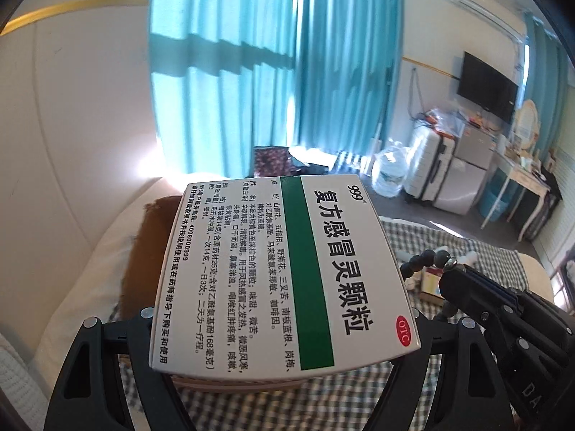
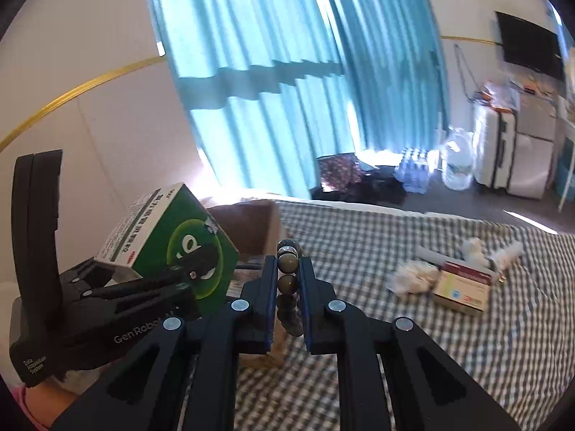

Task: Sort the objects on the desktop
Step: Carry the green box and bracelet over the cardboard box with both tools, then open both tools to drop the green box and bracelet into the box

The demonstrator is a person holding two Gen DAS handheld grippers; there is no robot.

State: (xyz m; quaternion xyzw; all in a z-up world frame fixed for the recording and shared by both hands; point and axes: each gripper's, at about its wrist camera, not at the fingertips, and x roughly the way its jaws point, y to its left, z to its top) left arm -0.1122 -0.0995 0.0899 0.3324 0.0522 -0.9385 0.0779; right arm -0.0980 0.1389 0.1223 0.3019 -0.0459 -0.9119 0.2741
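On the checked cloth [image 2: 359, 251], crumpled tissues [image 2: 413, 276] lie beside a small box [image 2: 463, 291].

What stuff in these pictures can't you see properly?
- Cardboard box: its inside is hidden, by the medicine box in the left wrist view and by the left gripper in the right wrist view.
- Bead bracelet: its lower loop is hidden behind the right gripper fingers, right wrist view.
- Small box on the checked cloth: print too small and blurred, right wrist view.
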